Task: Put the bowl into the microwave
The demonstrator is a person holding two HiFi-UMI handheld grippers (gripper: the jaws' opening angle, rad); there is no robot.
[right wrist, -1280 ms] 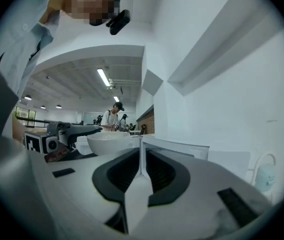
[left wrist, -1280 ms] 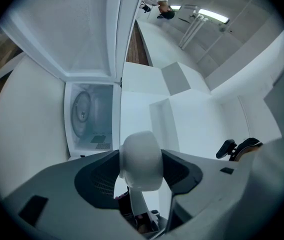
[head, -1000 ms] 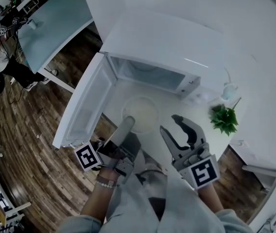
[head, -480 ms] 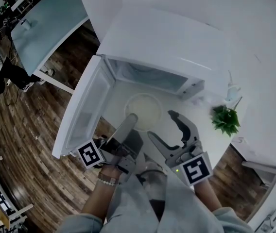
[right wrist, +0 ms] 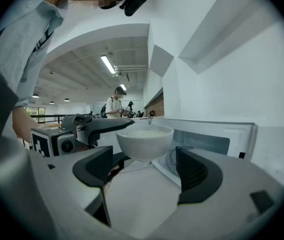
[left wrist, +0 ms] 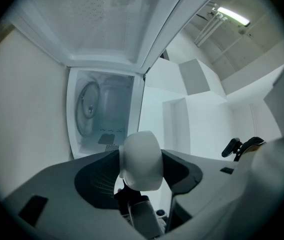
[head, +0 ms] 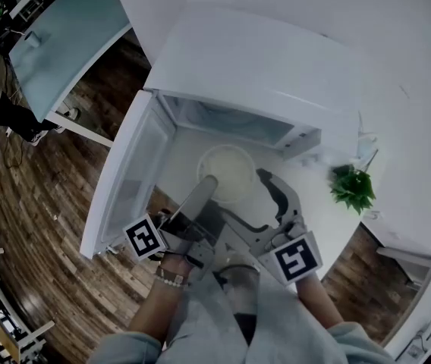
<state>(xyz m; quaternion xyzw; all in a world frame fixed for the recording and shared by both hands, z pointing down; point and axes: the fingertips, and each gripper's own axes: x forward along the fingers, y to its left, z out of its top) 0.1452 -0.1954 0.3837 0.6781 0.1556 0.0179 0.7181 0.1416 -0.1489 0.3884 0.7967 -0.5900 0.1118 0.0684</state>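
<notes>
pinching the bowl [head: 227, 169] by one rim edge only, the left gripper [head: 206, 184] could let it tip just outside the open microwave [head: 261, 59]; the right gripper [head: 244, 197] (jaws just spread wide, bowl ahead, untouched) might knock it while closing in.

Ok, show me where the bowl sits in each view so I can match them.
Head view: bowl at centre, just in front of the open microwave.
Left gripper view: bowl low centre, in front of the cavity.
Right gripper view: bowl at centre, before the door.
Shared landmark: the microwave.
</notes>
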